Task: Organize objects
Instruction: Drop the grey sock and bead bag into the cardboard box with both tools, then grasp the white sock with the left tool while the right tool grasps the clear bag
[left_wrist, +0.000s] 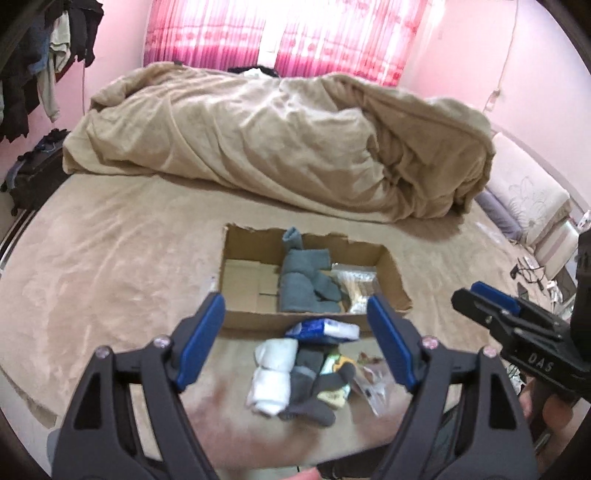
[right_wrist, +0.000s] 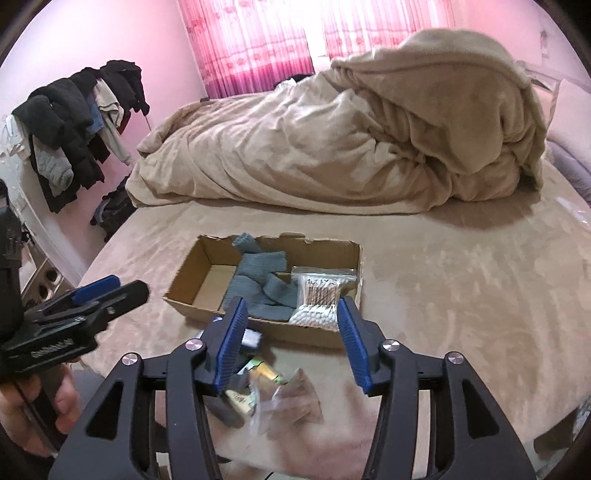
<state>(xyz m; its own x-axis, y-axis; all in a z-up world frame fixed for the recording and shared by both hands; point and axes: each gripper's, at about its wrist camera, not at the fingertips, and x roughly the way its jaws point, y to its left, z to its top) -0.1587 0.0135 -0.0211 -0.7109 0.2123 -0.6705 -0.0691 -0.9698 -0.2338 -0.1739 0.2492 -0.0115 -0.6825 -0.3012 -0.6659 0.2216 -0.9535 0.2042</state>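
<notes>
A low cardboard box sits on the bed. It holds grey-blue socks and a clear bag of cotton swabs. In front of the box lies a small pile: a blue and white packet, white socks, dark grey socks and a clear plastic bag. My left gripper is open above the pile and holds nothing. My right gripper is open above the clear bag, empty. Each gripper shows in the other's view, the right and the left.
A bunched beige duvet fills the far half of the bed. Clothes hang on a rack to the left. A dark suitcase stands beside the bed. Pillows and cables lie at the right.
</notes>
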